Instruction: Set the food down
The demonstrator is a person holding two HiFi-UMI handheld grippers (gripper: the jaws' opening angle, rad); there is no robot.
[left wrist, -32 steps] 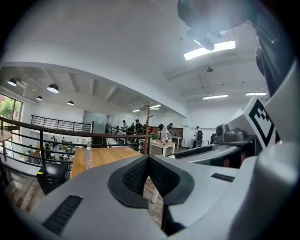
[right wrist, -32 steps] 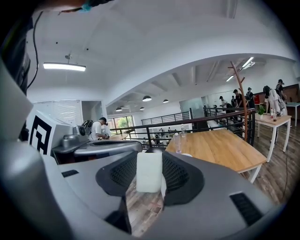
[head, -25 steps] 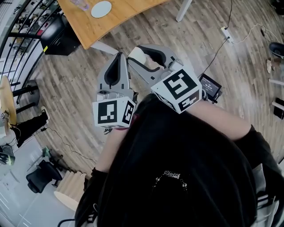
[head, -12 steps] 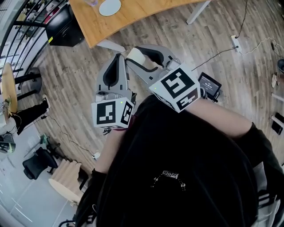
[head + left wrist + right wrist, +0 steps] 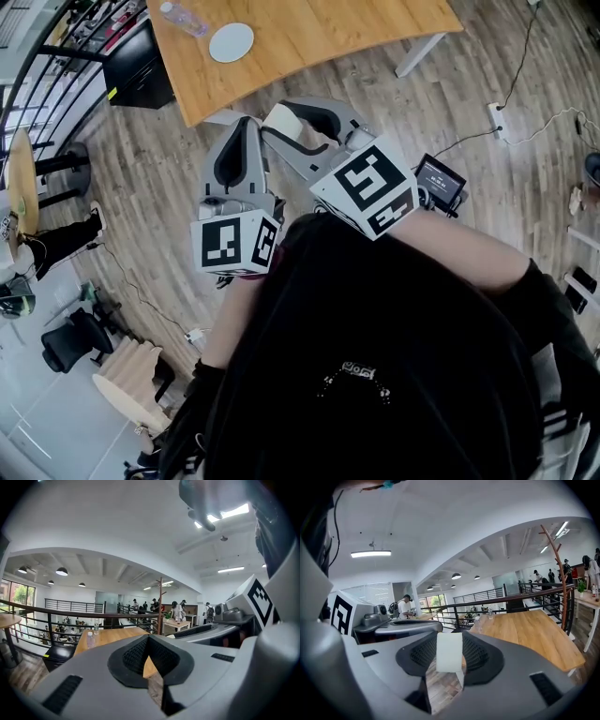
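Left gripper (image 5: pixel 148 638): jaws pressed together, nothing in them. Right gripper (image 5: pixel 449 641): pinching the white food block (image 5: pixel 450 657), pads on its two broad faces, long axis upright along the jaws. In the head view the block sits just short of the wooden table (image 5: pixel 309 33) edge. The white plate (image 5: pixel 231 42) lies ahead and left of it, apart. Your left gripper is nearer the plate, but your right carries the load, so I judge the reach goes forward-left. Water bottle (image 5: pixel 181 18) lies left of the plate. Plank floor (image 5: pixel 487 187) below, railing (image 5: pixel 37 84) far left, power strip (image 5: pixel 495 120) right.
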